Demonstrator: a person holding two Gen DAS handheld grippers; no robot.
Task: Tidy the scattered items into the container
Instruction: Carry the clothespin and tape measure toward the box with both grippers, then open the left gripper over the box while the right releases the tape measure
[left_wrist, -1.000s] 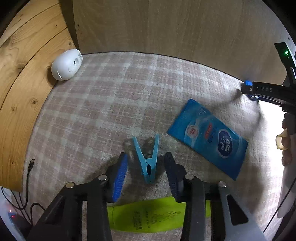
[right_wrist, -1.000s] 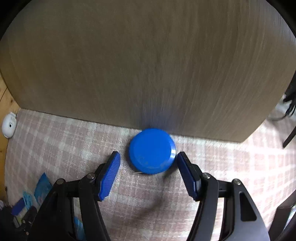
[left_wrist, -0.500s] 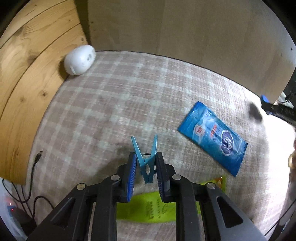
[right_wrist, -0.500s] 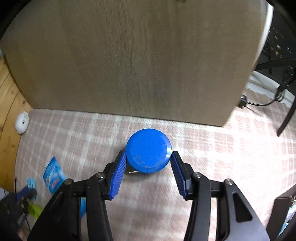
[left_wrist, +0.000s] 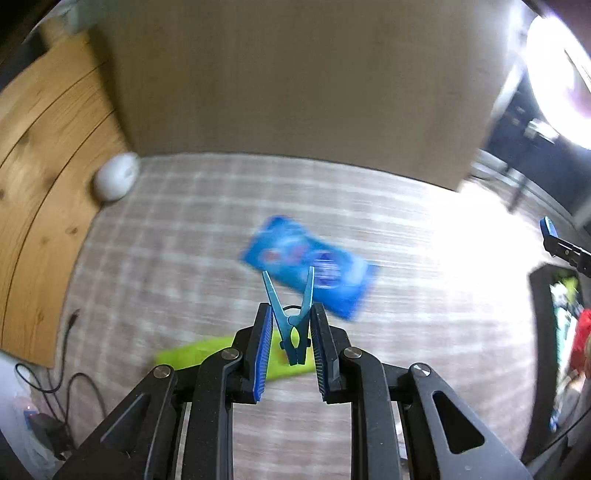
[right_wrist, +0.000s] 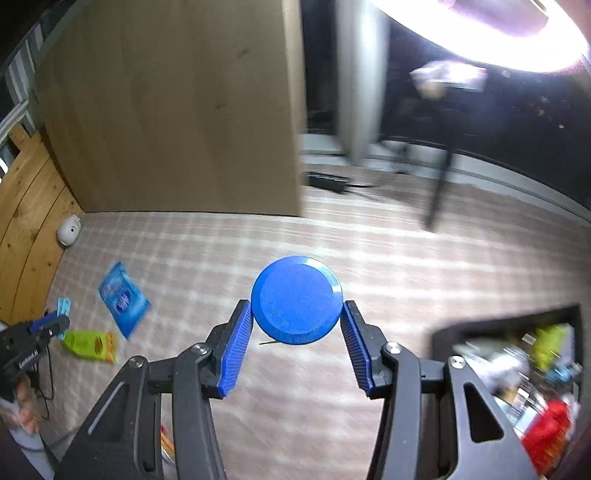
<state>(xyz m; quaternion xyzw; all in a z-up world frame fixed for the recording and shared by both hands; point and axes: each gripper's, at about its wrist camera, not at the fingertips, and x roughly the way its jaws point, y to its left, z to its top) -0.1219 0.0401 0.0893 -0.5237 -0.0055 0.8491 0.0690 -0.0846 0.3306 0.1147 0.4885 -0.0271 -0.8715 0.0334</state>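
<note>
My left gripper (left_wrist: 291, 325) is shut on a light blue clothespin (left_wrist: 291, 317) and holds it above the checked carpet. My right gripper (right_wrist: 297, 317) is shut on a round blue lid (right_wrist: 296, 300), also lifted off the carpet. A black container (right_wrist: 517, 373) full of mixed items sits at the lower right of the right wrist view; its edge also shows in the left wrist view (left_wrist: 541, 332). A blue wipes packet (left_wrist: 310, 266) and a lime green packet (left_wrist: 207, 356) lie on the carpet below the left gripper. Both show in the right wrist view, the blue packet (right_wrist: 123, 297) and the green packet (right_wrist: 88, 345).
A white egg-shaped device (left_wrist: 114, 181) sits by the wooden boards (left_wrist: 40, 155) at the left. A tall tan panel (left_wrist: 295, 81) stands behind the carpet. Black cables (left_wrist: 48, 384) lie at the lower left. Dark furniture legs (right_wrist: 439, 184) stand at the back right.
Both grippers closed on their items, the clothespin and the blue lid, then lifted them off the carpet and swung right. The black container has come into view.
</note>
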